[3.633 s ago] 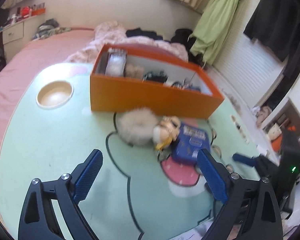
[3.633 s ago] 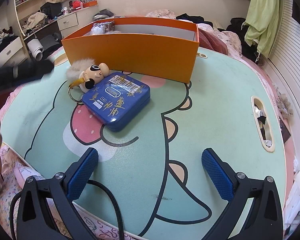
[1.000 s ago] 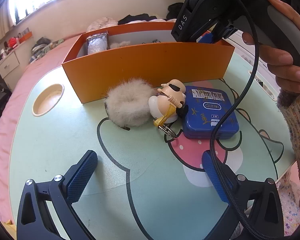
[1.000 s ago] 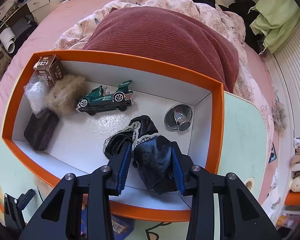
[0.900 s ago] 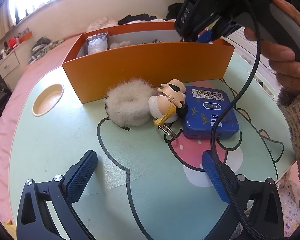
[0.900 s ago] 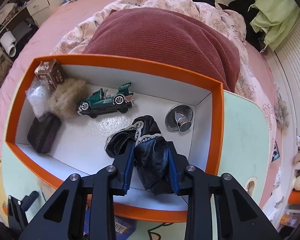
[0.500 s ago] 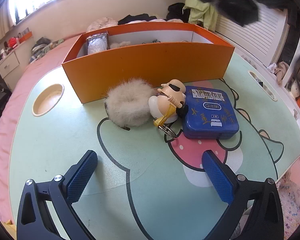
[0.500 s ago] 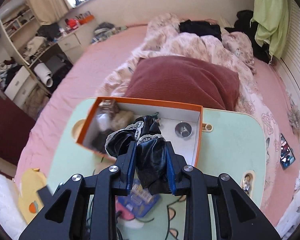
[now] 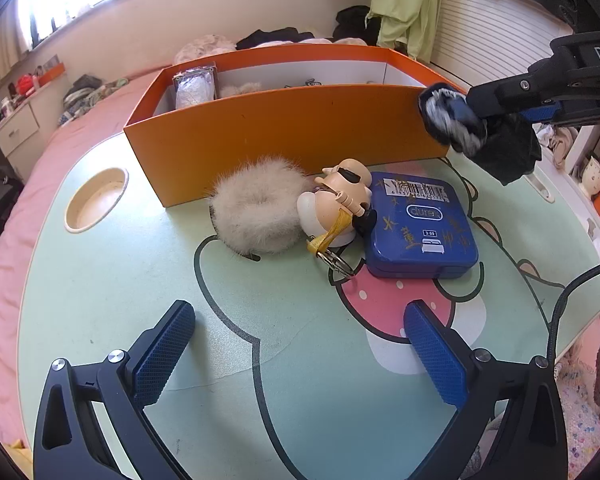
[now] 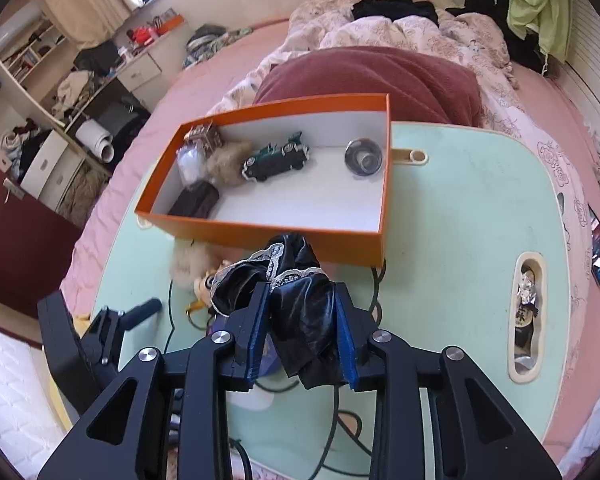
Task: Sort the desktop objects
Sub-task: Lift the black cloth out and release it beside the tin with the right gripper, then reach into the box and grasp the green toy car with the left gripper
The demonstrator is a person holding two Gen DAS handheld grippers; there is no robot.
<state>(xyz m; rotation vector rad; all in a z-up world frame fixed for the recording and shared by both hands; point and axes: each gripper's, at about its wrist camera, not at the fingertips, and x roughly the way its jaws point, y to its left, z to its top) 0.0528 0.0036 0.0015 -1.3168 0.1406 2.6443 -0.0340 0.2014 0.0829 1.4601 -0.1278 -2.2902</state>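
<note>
The right claw [image 10: 300, 332] pinches a black cloth [image 10: 296, 304], its jaws easing apart. It hangs above the table [image 10: 460, 208], with the orange box [image 10: 284, 236] just ahead. The left claw [image 9: 300, 352] is wide open and empty.

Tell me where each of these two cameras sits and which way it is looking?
Left wrist: sits on the left gripper, low over the table, facing the orange box; its open jaws show.
Right wrist: sits on the right gripper, high, looking down into the box; its jaws, now opening, have the black cloth between them.
Shared: box, cloth, fluffy scrunchie, and each shows the other gripper.
</note>
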